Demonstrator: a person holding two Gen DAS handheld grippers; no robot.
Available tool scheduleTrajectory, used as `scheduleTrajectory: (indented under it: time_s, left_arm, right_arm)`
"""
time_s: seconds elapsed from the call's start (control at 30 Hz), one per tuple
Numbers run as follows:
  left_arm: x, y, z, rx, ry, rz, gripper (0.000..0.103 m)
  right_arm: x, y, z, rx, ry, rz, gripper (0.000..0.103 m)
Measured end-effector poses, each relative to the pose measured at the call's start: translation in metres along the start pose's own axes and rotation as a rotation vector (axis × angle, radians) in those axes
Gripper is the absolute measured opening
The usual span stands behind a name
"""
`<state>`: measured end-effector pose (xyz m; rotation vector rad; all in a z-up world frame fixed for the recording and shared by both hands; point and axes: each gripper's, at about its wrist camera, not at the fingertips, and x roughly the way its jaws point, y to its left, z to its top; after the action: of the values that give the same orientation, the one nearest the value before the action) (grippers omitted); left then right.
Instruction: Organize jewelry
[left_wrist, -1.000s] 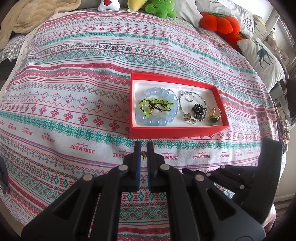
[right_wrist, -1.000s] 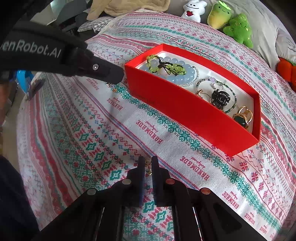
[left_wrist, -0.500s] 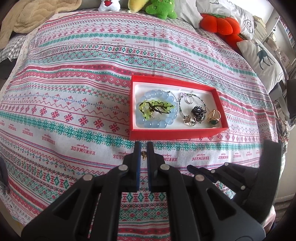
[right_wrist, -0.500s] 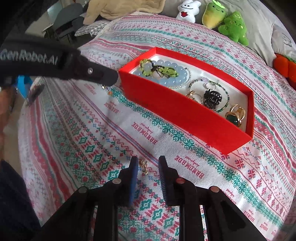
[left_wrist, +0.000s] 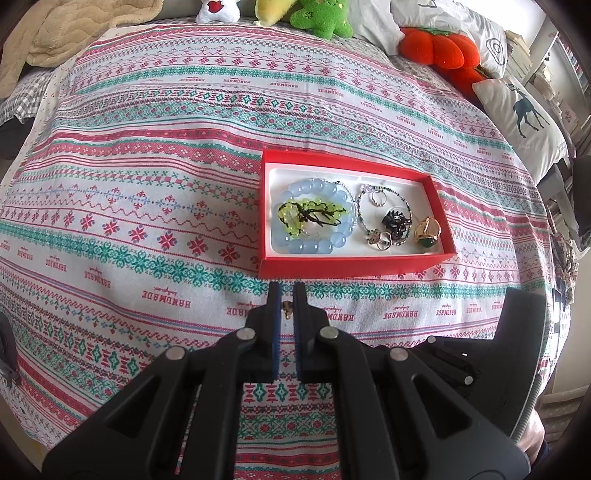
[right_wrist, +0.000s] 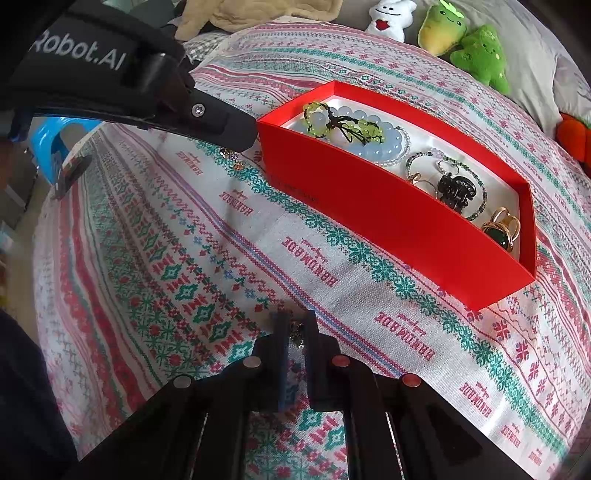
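Left wrist view first: the red box (left_wrist: 354, 264) sits on the patterned bedspread (left_wrist: 147, 155), white lined, and it is full: a pale blue bead bracelet (left_wrist: 314, 221) with a yellow-green bead bracelet (left_wrist: 310, 216) lying inside its ring, a thin beaded chain (left_wrist: 384, 206), a dark hair claw (left_wrist: 397, 221), small rings (left_wrist: 378, 236) and a gold ring with a green stone (left_wrist: 426, 232) at the box's 3 o'clock end. The left gripper (left_wrist: 287, 295) points at 12 o'clock, its tips just short of the box's near wall, jaws drawn to a narrow slit with a tiny gold earring (left_wrist: 286, 309) pinched between the blue pads. The right gripper's black body shows at 4 o'clock. Over to the right wrist view: the box (right_wrist: 388, 218) runs diagonally across 1 o'clock, same haul inside, blue beads (right_wrist: 373, 142) at the far end, claw (right_wrist: 456, 192) in the middle, green-stone ring (right_wrist: 502, 229) nearest. The right gripper (right_wrist: 296, 326) sits low at 6 o'clock, well apart from the box, jaws nearly together around a small gold piece (right_wrist: 296, 338); whether they actually grip it, I cannot tell. At 10 o'clock the left gripper's black finger (right_wrist: 221, 123) reaches the box's far corner, and small gold studs (right_wrist: 232, 157) hang just beneath its tip, over the cloth (right_wrist: 184, 258).
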<state>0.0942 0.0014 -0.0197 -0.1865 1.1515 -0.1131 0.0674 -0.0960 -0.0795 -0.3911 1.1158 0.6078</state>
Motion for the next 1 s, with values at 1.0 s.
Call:
scheduleTrajectory:
  time_s: [1.0]
  left_arm:
    - [-0.028,-0.009,0.022,-0.035,-0.09,-0.11,0.007]
  right_arm:
    - [-0.094,-0.062,0.01,0.253,-0.316,0.042,0.007]
